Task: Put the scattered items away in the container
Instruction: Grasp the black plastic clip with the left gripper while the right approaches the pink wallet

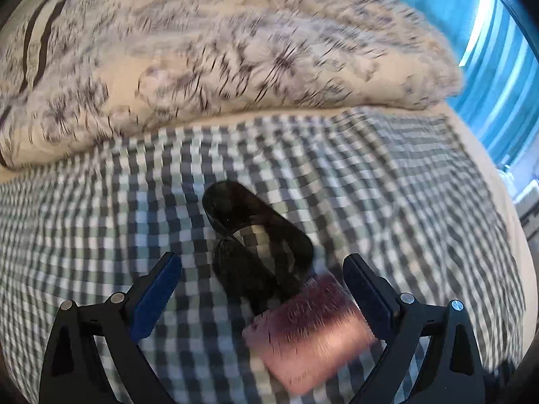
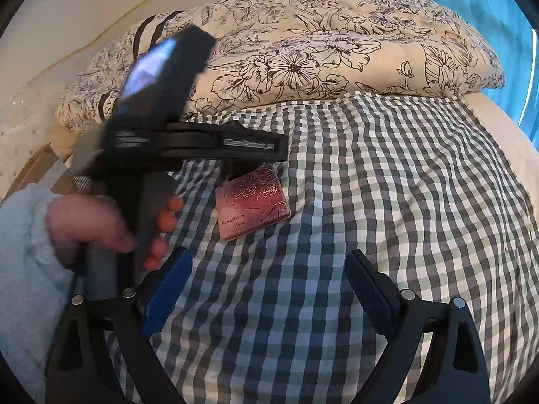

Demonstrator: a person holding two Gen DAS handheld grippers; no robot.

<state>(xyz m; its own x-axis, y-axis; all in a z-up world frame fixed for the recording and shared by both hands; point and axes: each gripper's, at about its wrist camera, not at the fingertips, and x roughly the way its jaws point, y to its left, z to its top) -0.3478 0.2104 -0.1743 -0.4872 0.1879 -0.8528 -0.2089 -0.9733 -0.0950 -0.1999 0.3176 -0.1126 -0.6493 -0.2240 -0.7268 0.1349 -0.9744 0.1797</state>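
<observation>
Black sunglasses lie folded on the checked sheet. A pink rose-patterned case rests just in front of them, touching their near end. My left gripper is open, with its fingers on either side of the sunglasses and the case close to the right finger. The left wrist view is blurred. In the right wrist view the pink case lies mid-bed, and a hand in a light blue sleeve holds the left gripper just above it. My right gripper hangs open over bare sheet, nearer than the case.
A folded floral duvet fills the back of the bed. Blue curtains hang at the right. A brown cardboard edge shows past the bed's left side. The checked sheet stretches to the right of the case.
</observation>
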